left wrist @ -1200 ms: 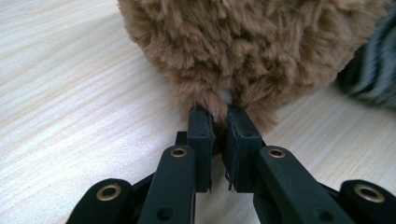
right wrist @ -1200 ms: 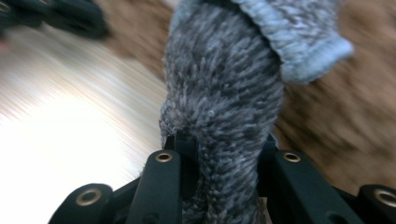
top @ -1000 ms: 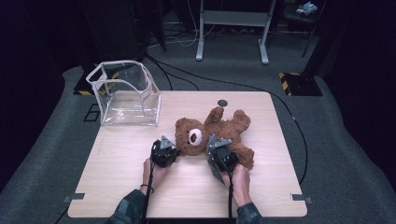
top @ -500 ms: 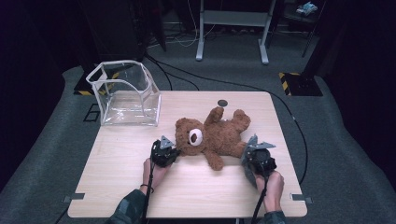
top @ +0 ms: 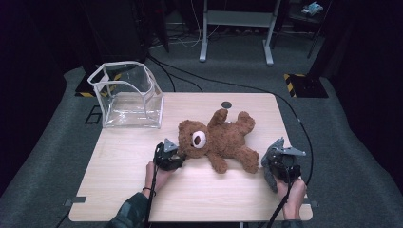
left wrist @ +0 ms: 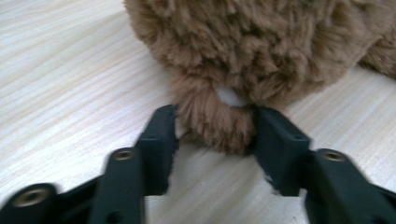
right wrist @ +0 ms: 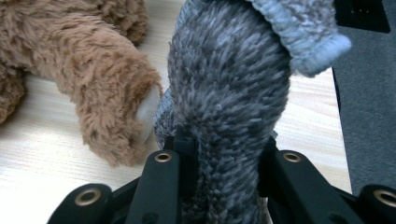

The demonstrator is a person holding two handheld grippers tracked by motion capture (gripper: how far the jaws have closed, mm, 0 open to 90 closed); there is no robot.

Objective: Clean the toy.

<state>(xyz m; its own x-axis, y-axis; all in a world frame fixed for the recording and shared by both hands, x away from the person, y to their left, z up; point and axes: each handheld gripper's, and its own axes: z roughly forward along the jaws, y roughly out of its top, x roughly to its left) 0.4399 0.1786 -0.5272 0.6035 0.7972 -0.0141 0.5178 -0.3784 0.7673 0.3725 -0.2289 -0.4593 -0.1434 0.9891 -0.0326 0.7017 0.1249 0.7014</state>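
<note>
Two tongs work at the table, seen from the high view low in the frame. At centre lies a brown teddy bear on its back, head toward the left tongs, which sit just beside its ear. At lower right the right tongs carry a grey fuzzy garment, just beside the bear's foot.

Close up, the left gripper view shows what the high view cannot: the bear's ear sits between the two black jaws, which have just been opening and now stand apart, their pads barely brushing the fur.

Likewise, the right gripper view shows the jaws clamped on the grey fuzzy garment, its ribbed cuff at upper right, with the bear's paw left of it.

Upper left in the high view stands a clear plastic bin.
</note>
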